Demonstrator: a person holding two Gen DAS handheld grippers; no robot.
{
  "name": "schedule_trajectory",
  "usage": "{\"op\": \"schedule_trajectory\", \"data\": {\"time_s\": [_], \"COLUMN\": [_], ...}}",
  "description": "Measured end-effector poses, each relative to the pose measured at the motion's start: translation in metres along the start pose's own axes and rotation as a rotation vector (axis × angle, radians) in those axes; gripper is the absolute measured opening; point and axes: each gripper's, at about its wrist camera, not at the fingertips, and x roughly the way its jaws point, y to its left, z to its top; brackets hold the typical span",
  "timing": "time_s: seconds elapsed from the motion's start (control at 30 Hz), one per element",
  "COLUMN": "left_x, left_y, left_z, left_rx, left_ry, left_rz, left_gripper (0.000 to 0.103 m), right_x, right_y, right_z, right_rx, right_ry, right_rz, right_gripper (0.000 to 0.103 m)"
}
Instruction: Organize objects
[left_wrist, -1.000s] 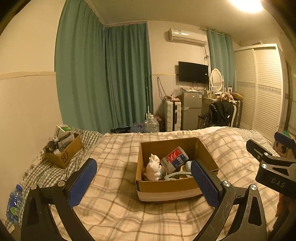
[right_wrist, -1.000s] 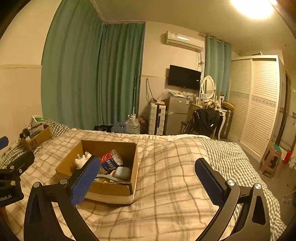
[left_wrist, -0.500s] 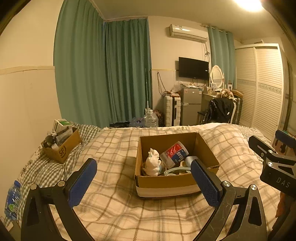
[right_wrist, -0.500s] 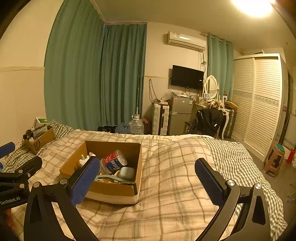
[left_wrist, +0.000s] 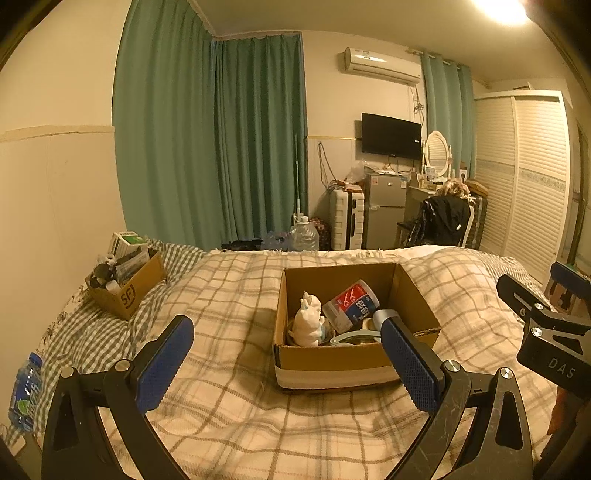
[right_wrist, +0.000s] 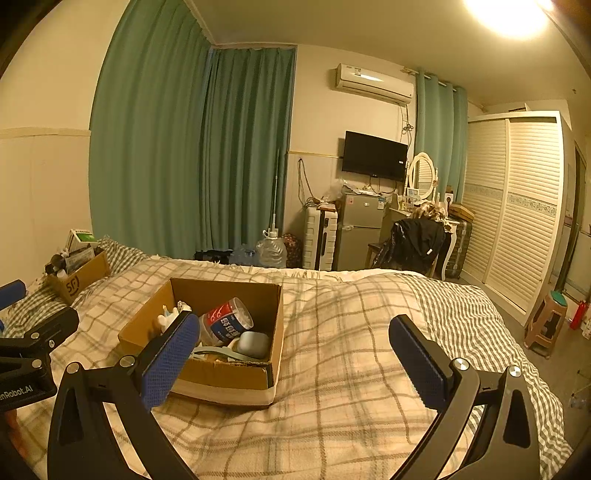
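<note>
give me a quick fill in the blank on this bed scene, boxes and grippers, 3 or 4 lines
1. The white figurine stands inside the open ____ box on the plaid bedspread.
2. The smaller box beside the wall is printed with the letters ____.
3. Both the left gripper and the right gripper are ____ and hold nothing.
4. The canister with the red and blue label lies on its ____.

Missing words: cardboard; SF; open; side

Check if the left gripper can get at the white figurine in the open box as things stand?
Probably yes. The left gripper is open and empty, and the cardboard box has no lid. The white figurine stands upright near the front wall, with the red-labelled container leaning beside it, so a grasp from above looks tight on that side.
</note>
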Motion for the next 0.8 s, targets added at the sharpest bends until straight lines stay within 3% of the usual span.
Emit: {"op": "schedule_trajectory", "data": {"time_s": [0.8], "left_x": [0.007], "left_y": [0.009], "left_z": [-0.002], "left_rx": [-0.022], "left_ry": [0.013], "left_rz": [-0.002], "left_gripper": [0.103], "right_x": [0.004], "right_y": [0.008], "right_z": [-0.002], "right_rx": [-0.02], "right_ry": [0.013], "right_rz": [-0.01], "right_gripper": [0.103]}}
